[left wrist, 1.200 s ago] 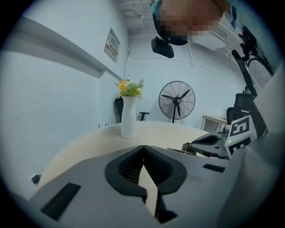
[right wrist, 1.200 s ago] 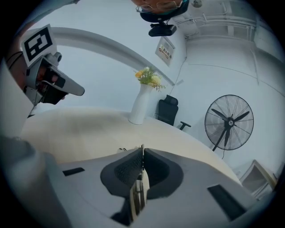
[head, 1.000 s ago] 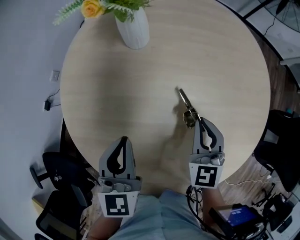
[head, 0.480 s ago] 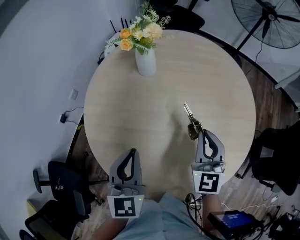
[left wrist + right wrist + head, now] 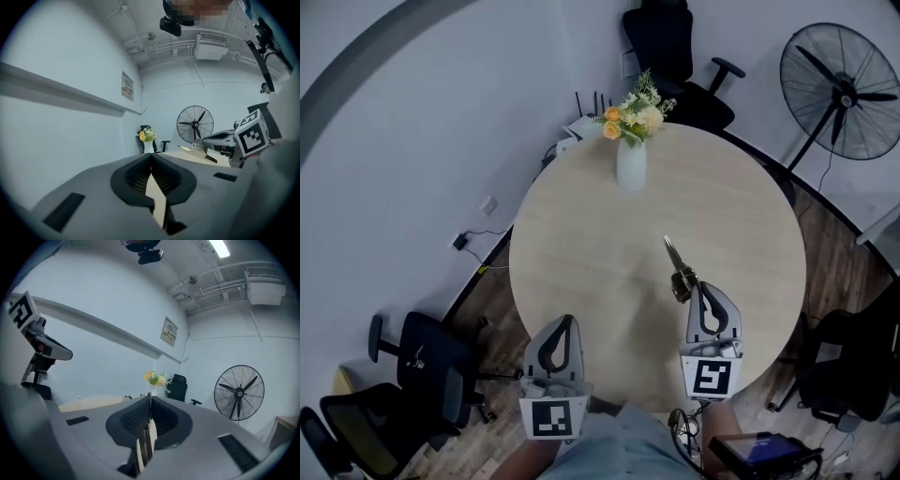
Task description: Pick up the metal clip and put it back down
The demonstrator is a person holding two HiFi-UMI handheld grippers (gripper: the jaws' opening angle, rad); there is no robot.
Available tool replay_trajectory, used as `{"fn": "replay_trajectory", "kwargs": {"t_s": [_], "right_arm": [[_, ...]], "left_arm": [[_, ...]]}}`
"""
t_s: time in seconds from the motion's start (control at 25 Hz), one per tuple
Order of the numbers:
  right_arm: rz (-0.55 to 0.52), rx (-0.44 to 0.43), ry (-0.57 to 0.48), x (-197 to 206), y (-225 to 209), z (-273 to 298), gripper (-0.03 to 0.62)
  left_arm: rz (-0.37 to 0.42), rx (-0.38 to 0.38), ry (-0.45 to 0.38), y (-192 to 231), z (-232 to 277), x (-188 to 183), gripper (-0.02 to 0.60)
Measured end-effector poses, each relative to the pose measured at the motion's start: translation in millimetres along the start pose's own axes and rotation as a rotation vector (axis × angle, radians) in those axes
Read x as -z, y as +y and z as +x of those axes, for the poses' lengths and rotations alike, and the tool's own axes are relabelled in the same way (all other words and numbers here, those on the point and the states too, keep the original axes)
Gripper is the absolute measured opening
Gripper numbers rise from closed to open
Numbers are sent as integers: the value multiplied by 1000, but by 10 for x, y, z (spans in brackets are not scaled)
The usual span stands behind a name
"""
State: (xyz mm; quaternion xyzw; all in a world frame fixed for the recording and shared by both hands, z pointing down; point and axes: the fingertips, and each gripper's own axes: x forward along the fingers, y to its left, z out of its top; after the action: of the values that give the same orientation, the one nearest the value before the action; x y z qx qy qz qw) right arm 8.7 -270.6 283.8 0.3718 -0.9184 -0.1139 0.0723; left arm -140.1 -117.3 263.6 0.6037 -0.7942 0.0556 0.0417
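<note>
We've got the right gripper (image 5: 697, 287) pinching the metal clip (image 5: 677, 265). It's a slim, shiny strip with a chunkier brassy end right at the jaws, and it points out over the middle of the round table (image 5: 581, 253). In the right gripper view we see thin metal edges squeezed between the ribbed black pads (image 5: 133, 420). The left gripper (image 5: 566, 322) sits at the near edge with its jaws pressed together on nothing. The tabletop is matt, pale wood with a fine grain. At the far side stands a narrow white vase (image 5: 631, 167) holding yellow, orange and cream flowers (image 5: 630, 114) with green sprigs, well apart from the clip.
</note>
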Motion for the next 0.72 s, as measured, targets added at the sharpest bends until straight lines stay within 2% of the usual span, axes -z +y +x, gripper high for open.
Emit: {"fn": "replay_trajectory", "kwargs": {"t_s": [0.16,0.36,0.56,0.72], "right_arm": [[-1,-60,0,-137,239,-13,48],[-14,-131,-60,-364,600,139,48],[-21,-182,-65,-448,1066,398,48],[-21,-203,-35,-440,1523,786,48]], "left_arm": [[19,-67,-32,179,-248,-124,20],[9,-140,-46,494,-452,-163,20],[-2,-171,-36,934,-485,-54,20],[-31,-172,-14,1470,-366,41,20]]}}
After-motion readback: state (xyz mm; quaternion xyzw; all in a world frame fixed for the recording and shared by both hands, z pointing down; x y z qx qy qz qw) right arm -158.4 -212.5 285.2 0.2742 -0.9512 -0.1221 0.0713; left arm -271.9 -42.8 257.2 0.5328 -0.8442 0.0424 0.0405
